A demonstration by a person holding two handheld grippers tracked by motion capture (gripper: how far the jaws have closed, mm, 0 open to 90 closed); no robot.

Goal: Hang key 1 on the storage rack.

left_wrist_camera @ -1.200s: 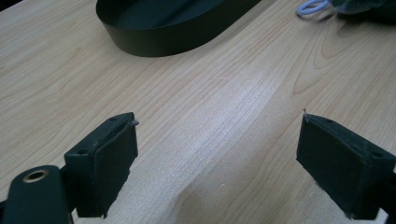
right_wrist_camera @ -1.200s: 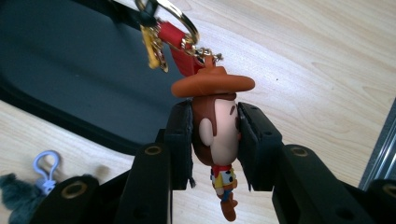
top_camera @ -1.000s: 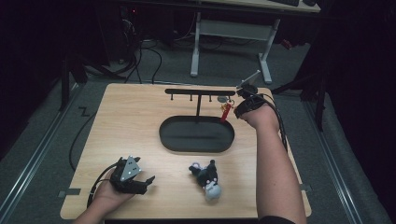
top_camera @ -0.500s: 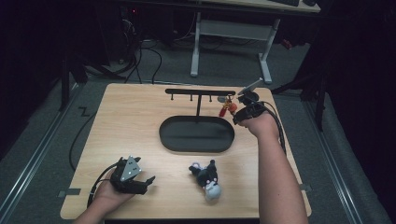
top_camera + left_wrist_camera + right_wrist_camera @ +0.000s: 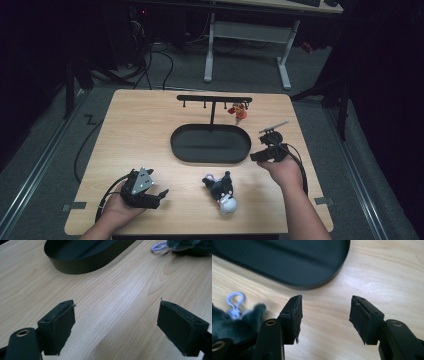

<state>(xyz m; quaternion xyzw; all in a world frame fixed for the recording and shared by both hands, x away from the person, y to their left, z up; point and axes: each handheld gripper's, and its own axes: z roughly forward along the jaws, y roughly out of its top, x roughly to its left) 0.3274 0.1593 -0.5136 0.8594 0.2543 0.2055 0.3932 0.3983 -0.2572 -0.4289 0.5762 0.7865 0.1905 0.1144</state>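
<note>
Lab: wooden table [image 5: 150, 130] on railed floor, cables [image 5: 165, 55], desk frame [image 5: 247, 35] behind, dark surroundings.

The plush toy [image 5: 220, 189], dark furry with a white end and a pale loop clip [image 5: 235, 303], lies flat on the table. It rests between the two grippers, near the right gripper [image 5: 259, 156], left of its jaws, touching neither.
</note>
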